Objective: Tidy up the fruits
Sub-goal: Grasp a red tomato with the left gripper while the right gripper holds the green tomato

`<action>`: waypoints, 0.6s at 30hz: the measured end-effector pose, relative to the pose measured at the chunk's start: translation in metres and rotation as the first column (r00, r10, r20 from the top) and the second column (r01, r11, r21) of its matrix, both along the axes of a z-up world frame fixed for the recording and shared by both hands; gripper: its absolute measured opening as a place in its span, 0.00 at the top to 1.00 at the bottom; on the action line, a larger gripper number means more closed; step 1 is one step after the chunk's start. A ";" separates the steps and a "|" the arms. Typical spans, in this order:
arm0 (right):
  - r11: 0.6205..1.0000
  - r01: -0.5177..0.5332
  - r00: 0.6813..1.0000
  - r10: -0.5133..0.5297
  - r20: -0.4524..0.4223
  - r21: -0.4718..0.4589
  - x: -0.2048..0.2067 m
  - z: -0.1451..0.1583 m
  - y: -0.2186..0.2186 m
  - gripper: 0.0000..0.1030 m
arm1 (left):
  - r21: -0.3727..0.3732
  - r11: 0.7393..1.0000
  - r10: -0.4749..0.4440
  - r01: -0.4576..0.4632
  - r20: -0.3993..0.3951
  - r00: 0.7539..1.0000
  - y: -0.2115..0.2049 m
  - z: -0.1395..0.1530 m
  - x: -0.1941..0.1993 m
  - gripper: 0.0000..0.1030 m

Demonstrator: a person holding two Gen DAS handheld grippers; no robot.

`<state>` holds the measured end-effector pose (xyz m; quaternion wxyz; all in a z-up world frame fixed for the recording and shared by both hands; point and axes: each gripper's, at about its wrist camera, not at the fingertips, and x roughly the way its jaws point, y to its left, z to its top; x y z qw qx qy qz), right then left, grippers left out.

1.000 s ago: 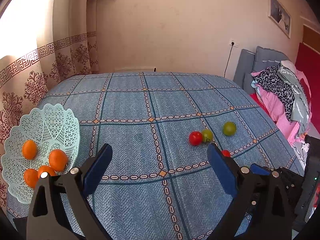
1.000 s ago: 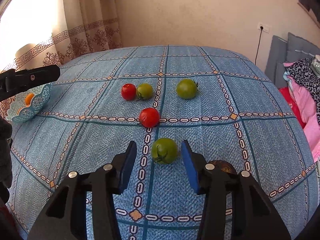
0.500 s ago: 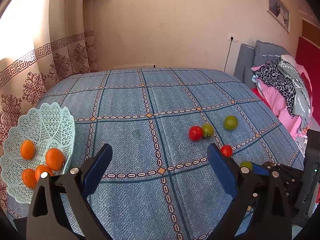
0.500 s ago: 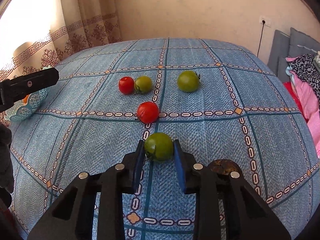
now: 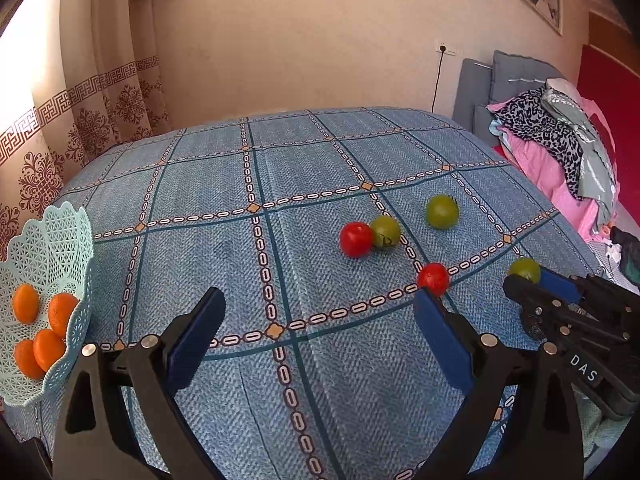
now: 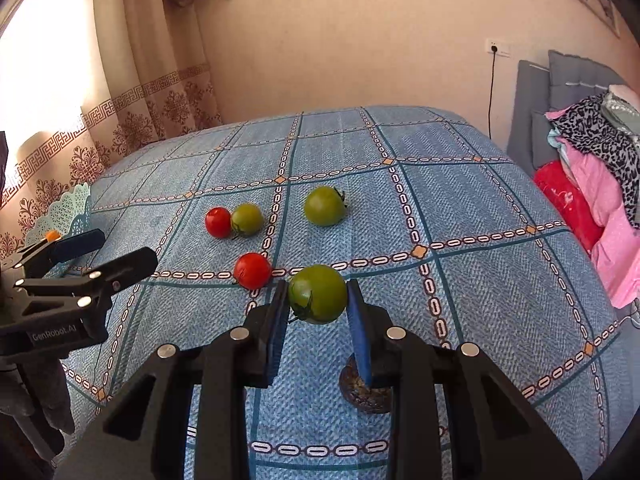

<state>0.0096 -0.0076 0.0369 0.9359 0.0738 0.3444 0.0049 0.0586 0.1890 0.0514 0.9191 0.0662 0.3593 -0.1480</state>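
Observation:
My right gripper [image 6: 318,300] is shut on a green tomato [image 6: 318,294], held just above the blue checked cloth [image 6: 460,200]. A red tomato [image 6: 252,270] lies just left of it. Farther back a red tomato [image 6: 218,222] touches a green one [image 6: 247,219], and a larger green tomato [image 6: 325,205] lies to their right. My left gripper [image 5: 316,336] stands open over bare cloth, with nothing between its fingers. In the left wrist view the right gripper [image 5: 532,280] shows at the right edge with the green tomato [image 5: 525,269].
A mint lattice basket [image 5: 60,248] with several oranges [image 5: 62,312] stands at the table's left edge. A dark round object [image 6: 364,390] lies on the cloth under my right fingers. A chair piled with clothes [image 5: 560,148] stands to the right, a curtain [image 5: 92,120] behind.
My right gripper closed on the near green tomato and lifted it off the cloth. The left gripper stayed open and its view shifted left slightly.

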 end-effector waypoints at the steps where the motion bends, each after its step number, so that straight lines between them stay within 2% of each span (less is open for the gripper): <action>1: 1.000 0.014 1.000 -0.014 0.009 0.008 0.000 0.002 -0.005 0.72 | 0.008 1.000 -0.013 0.013 0.002 1.000 -0.005 -0.001 0.000 0.08; 4: 0.998 0.055 0.998 -0.056 0.026 0.041 -0.001 0.006 -0.021 0.72 | 0.020 0.999 -0.049 0.049 0.020 0.999 -0.020 -0.005 -0.003 0.08; 7: 0.994 0.081 0.996 -0.083 0.025 0.070 -0.001 0.005 -0.033 0.72 | 0.043 0.995 -0.090 0.089 0.024 0.996 -0.034 -0.009 -0.003 0.17; 10: 0.991 0.093 0.995 -0.096 0.027 0.091 -0.003 0.005 -0.040 0.72 | 0.050 0.989 -0.139 0.139 0.005 0.990 -0.048 -0.012 -0.002 0.18; 14: 0.988 0.105 0.993 -0.110 0.036 0.113 -0.006 0.005 -0.046 0.72 | 0.035 0.981 -0.191 0.193 -0.048 0.980 -0.065 -0.015 0.005 0.28; 18: 0.985 0.118 0.992 -0.123 0.033 0.122 -0.008 0.003 -0.052 0.72 | 0.027 0.979 -0.199 0.202 -0.090 0.976 -0.080 -0.021 0.014 0.38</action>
